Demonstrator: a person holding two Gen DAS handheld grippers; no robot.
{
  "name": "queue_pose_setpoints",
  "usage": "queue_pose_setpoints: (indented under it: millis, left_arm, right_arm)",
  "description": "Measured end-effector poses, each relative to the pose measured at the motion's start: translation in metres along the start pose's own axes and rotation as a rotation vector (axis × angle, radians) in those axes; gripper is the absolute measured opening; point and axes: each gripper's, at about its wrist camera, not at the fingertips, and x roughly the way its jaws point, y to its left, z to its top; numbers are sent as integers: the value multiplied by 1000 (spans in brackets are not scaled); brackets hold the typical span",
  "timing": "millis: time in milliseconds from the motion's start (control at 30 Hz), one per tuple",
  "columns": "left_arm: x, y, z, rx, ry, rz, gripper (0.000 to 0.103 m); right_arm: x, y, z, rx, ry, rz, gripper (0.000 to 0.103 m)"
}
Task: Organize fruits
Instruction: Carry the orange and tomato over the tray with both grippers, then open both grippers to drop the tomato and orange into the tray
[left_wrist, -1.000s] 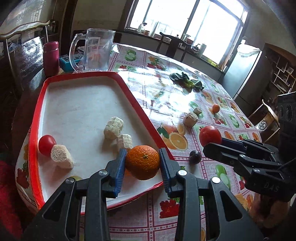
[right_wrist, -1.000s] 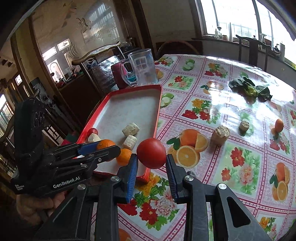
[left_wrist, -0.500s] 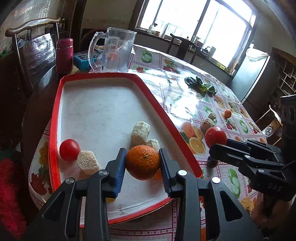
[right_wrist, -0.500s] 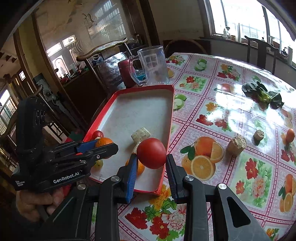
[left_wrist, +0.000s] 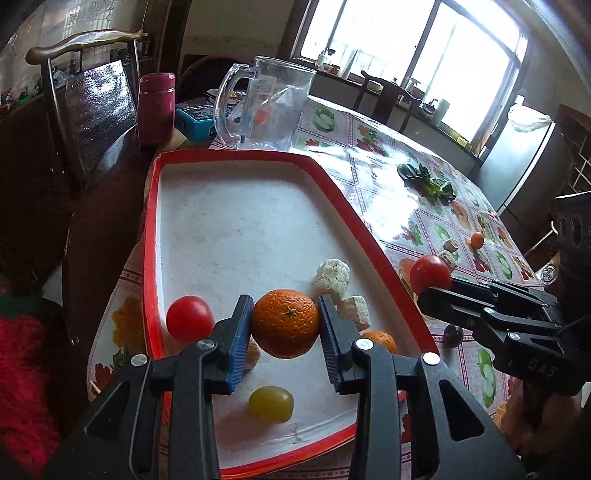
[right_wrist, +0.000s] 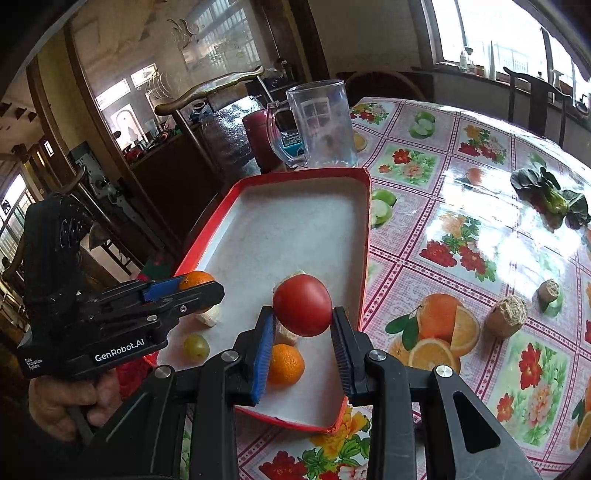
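While the left tool (left_wrist: 285, 325) hangs over the near end of the red-rimmed tray (left_wrist: 236, 157), its blue-padded fingers (left_wrist: 238, 332) pinch a large orange (left_wrist: 285, 323) from both sides. Seen from the left wrist, a small red tomato (left_wrist: 189, 323) lies on the tray floor by its left rim, a yellow-green grape (left_wrist: 271, 403) sits near the front rim, and two pale chunky pieces (left_wrist: 332, 275) rest toward the right rim, with a smaller orange (left_wrist: 378, 339) half hidden behind the right finger. Off to the right, the right tool (left_wrist: 436, 286) reaches in sideways, gripping a big red tomato (left_wrist: 430, 275) just outside the tray's right rim. A clear glass pitcher (left_wrist: 266, 107) and a maroon flask (left_wrist: 156, 107) stand beyond the tray's far end; leafy greens (left_wrist: 428, 182) lie further along the flowered bench (left_wrist: 388, 177) toward its far edge

From the right wrist, the right tool (right_wrist: 303, 332) is closed on the big red tomato (right_wrist: 302, 304), held above the tray's (right_wrist: 365, 236) near right corner. Below it the smaller orange (right_wrist: 286, 363) rests on the tray floor, and the grape (right_wrist: 196, 347) lies nearer the left rim. The left tool (right_wrist: 207, 288) comes in from the left, the large orange (right_wrist: 194, 278) showing between its fingers. On the bench to the right of the tray stand two brownish stubby pieces (right_wrist: 506, 317), well apart from it, and the greens (right_wrist: 550, 199) lie near the far right edge
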Motion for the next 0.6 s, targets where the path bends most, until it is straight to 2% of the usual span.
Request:
queue_pose_setpoints:
  millis: [600]
  left_arm:
    - [30, 36, 33, -36, 38, 70, 33]
  right_arm:
    - [83, -5, 48, -5, 90, 4, 31]
